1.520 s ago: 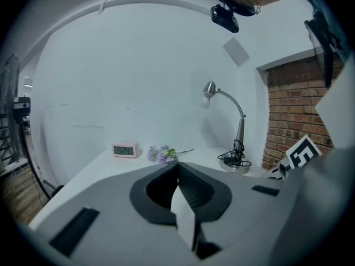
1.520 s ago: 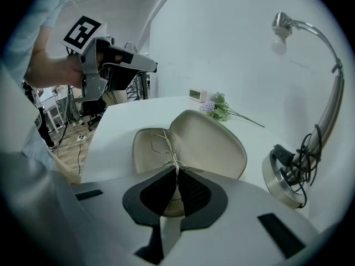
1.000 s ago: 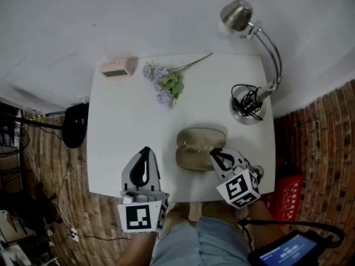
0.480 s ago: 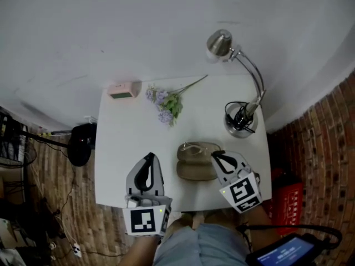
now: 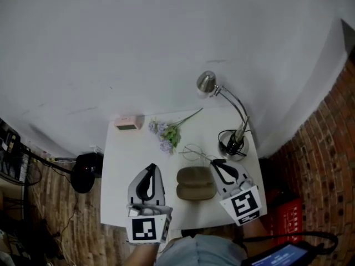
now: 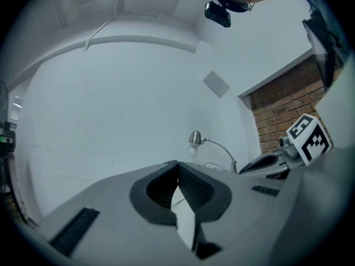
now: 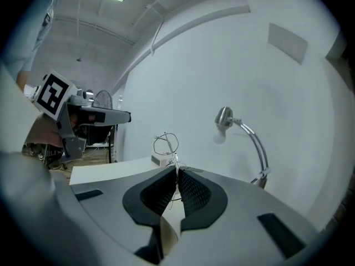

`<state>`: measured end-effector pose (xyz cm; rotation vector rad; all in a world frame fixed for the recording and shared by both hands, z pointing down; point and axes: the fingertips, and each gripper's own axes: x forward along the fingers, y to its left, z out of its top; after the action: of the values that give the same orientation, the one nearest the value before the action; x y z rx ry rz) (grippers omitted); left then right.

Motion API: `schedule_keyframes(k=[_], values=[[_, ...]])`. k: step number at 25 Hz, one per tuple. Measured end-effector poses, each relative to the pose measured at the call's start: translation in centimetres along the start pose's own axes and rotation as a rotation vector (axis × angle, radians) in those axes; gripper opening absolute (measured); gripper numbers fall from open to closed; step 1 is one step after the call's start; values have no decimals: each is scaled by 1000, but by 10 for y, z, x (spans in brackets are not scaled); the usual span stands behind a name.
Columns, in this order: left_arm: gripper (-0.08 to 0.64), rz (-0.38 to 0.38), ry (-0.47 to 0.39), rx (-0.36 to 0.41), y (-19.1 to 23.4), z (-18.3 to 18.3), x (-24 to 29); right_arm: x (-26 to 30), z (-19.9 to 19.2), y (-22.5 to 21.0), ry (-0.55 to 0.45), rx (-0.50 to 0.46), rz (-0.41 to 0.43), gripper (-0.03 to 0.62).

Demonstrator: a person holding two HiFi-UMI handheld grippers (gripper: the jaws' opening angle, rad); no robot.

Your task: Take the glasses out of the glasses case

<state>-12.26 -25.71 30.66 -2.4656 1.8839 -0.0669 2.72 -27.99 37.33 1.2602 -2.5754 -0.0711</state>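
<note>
Our right gripper (image 5: pixel 214 163) is clamped on an arm of the wire-frame glasses (image 5: pixel 194 152), in air past the glasses case (image 5: pixel 196 183); left gripper (image 5: pixel 148 167) closed, empty. We reckon v. light, springy, fragile: hold arm, not lenses.

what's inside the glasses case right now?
Nothing visible: the open glasses case looks empty; the glasses hang from the right gripper's fingers. Its dim lining could hide small items.

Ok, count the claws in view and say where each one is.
2. The left claw hangs shut and empty over the table, left of the glasses case. The right claw, at the case's right, pinches the glasses, out of the case.
</note>
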Motion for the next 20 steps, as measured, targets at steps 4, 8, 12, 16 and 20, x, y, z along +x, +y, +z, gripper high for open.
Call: schedule_keyframes(k=[4, 8, 12, 16, 20], values=[[6, 2, -67, 25, 5, 31, 8, -8, 44, -16, -118, 21, -58, 32], [6, 1, -124, 48, 11, 60, 14, -17, 83, -30, -207, 34, -115, 32], [6, -4, -170, 68, 13, 83, 24, -21, 109, -38, -264, 36, -150, 32], [6, -10, -191, 66, 12, 92, 27, -22, 119, -39, -284, 28, -170, 31], [6, -13, -185, 62, 11, 87, 26, -23, 121, -41, -289, 22, -186, 31]])
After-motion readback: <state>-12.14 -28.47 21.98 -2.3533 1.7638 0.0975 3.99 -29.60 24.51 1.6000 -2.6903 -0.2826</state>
